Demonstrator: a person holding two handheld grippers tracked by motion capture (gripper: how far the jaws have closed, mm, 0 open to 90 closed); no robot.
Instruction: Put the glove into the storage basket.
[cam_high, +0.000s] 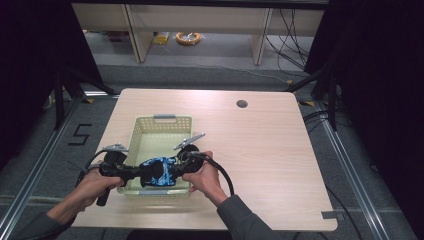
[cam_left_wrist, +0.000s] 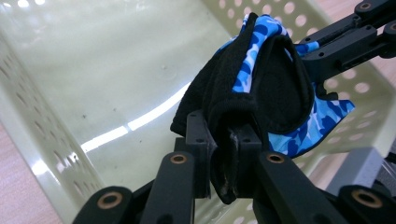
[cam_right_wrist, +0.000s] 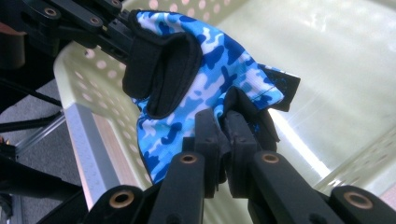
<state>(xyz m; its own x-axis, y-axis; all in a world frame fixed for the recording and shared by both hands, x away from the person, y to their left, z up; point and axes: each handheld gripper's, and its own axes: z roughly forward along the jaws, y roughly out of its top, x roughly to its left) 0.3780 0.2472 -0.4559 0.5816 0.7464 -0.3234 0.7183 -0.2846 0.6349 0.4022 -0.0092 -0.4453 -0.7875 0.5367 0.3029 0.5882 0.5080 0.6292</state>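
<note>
A blue camouflage cloth with black trim hangs over the near end of a pale green perforated basket. My left gripper is shut on the cloth's left side; its jaws pinch black fabric in the left gripper view. My right gripper is shut on the cloth's right side, clamping a black-edged corner in the right gripper view. The cloth is stretched between the two grippers above the basket floor. The opposite gripper shows at the top of each gripper view.
The basket sits on a light wooden table with a round cable hole at the back. A grey tape strip marks the near right corner. Shelving legs and cables stand on the floor beyond the table.
</note>
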